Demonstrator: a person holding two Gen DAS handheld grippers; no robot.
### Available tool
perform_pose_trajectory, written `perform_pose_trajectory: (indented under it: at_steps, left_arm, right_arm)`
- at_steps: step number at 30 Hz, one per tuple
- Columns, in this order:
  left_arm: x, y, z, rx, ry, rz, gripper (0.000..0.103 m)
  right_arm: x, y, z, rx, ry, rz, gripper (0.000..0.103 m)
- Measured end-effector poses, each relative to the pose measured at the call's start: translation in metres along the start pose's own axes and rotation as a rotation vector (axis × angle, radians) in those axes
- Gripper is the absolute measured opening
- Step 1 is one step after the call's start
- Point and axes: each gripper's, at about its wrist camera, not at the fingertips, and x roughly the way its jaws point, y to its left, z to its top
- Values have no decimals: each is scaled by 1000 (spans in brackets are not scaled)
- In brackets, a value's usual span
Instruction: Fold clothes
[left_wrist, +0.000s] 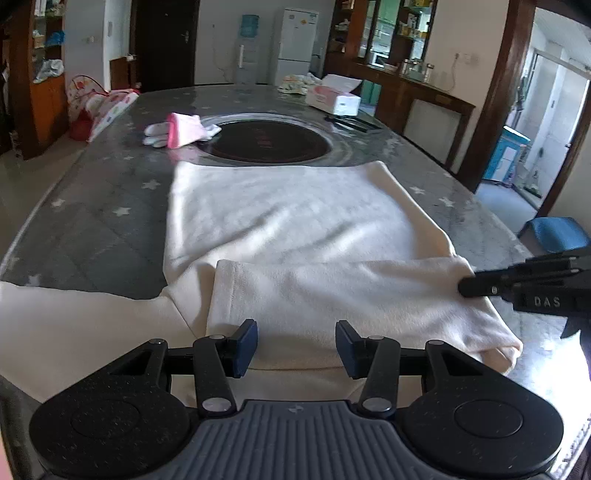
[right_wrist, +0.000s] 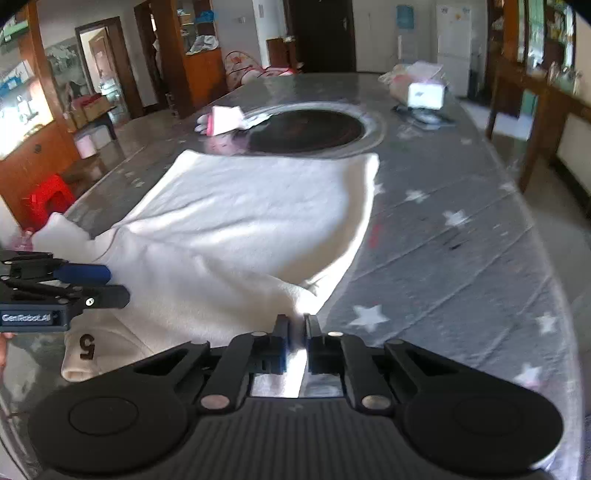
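A cream sweatshirt lies spread on the grey star-patterned table, with one sleeve folded across its near part. My left gripper hovers just above the near hem, open, with its blue pads apart over the cloth and not pressing it. My right gripper is shut on a pinched fold of the sweatshirt at its right edge. In the left wrist view the right gripper meets the sleeve's right end. From the right wrist the left gripper shows at the left, above a printed "5".
A round black inset sits mid-table beyond the sweatshirt. Pink and white gloves lie at its left. A tissue box and other cloth lie at the far end. A blue stool and a red stool flank the table.
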Motion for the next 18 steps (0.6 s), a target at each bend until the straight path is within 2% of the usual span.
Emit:
perform_pose_trajectory:
  at_steps: [3,6,10,15,18]
  left_arm:
    - [3,-9,-2,27,-2,-31,51]
    - [5,-18,-1,36,1,-56,51]
    - [1,-16,8,-3,-18,-93,51]
    - [9,-7,22,-32,-37,-94,51]
    - [18,-3,22,-44,-15,-74,51]
  right_arm:
    - [-3,-9,-3,5,18,-50,6]
    - [-8,-18,-4,32,18,-52,8]
    - [-23,-17,1,11,-44,-50,11]
    - [-21,-8,13,-37,-88,-11,11]
    - [-7,-7,13,-30,-60,-7,11]
